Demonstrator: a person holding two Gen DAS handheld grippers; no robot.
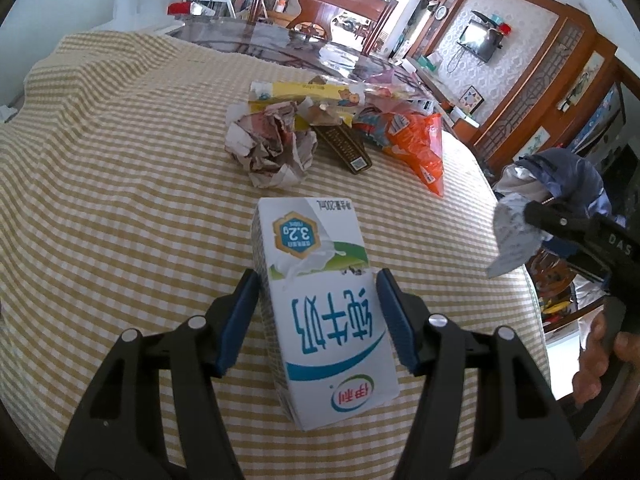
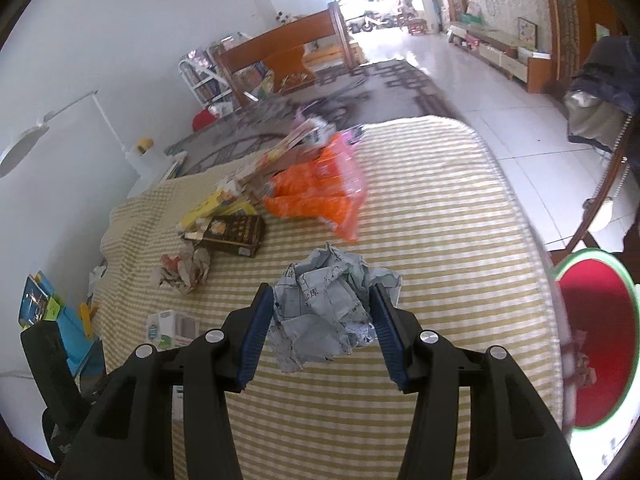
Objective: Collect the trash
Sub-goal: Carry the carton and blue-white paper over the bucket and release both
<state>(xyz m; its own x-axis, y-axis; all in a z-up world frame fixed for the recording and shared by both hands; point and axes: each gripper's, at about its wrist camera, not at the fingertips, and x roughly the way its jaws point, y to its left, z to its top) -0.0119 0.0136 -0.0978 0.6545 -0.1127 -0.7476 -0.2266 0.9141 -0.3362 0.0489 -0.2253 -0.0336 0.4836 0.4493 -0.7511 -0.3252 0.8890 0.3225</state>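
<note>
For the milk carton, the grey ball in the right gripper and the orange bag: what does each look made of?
Milk carton: coated paperboard, seemingly; crisp folded edges, smooth printed faces.
Grey ball: thin printed paper, matte, with sharp crumple creases and visible text.
Orange bag: likely plastic film; glossy, with soft wrinkles.

The milk carton [image 1: 320,312] has the most words, and they show upside down in the left wrist view. Big blue Chinese letters say 纯牛奶. A red and green oval near its close end says 伊利. A gold badge says 3.2g, and small print at its far end says 200mL. The black gripper [image 1: 560,224] near the right edge of the table shows the white letters DAS. The crumpled paper ball [image 2: 328,304] has one clear letter, 库.
</note>
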